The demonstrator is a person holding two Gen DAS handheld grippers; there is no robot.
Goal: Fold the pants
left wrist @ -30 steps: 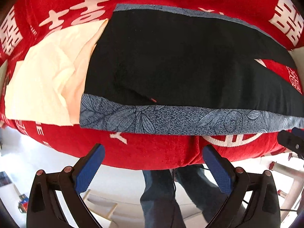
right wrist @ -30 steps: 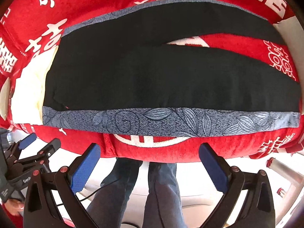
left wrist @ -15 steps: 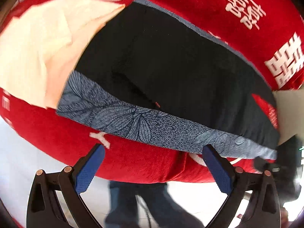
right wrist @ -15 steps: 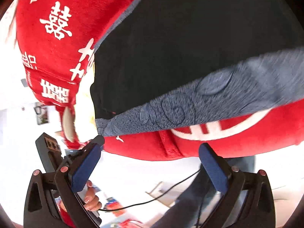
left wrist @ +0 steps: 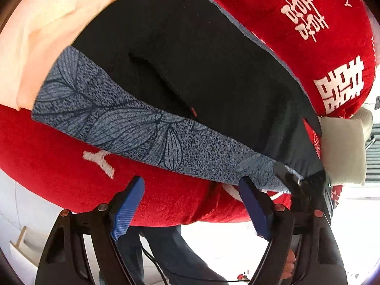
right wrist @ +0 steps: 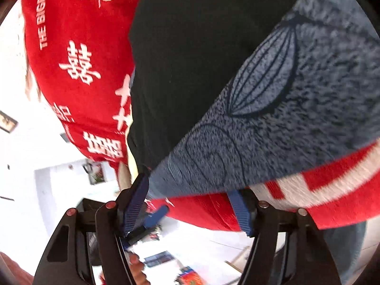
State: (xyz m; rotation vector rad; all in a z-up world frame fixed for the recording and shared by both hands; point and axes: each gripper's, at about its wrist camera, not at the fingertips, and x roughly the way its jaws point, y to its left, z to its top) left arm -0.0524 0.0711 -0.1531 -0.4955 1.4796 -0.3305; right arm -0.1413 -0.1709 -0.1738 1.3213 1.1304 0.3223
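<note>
Pants (left wrist: 194, 71) lying flat along near edge of red-covered worktop (left wrist: 71, 166). Left tool (left wrist: 192, 199) closing, nothing between jaws. Right tool (right wrist: 192, 201) closing around pants' patterned hem corner (right wrist: 201, 166), not yet clamping.

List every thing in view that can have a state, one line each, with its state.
pants: spread flat on the red cloth, not yet folded.
cream garment: lying beside the pants, partly under them.
left gripper: jaws closing, nothing between them, short of the patterned hem.
right gripper: jaws closing around the patterned corner, pads not yet pressing.
</note>
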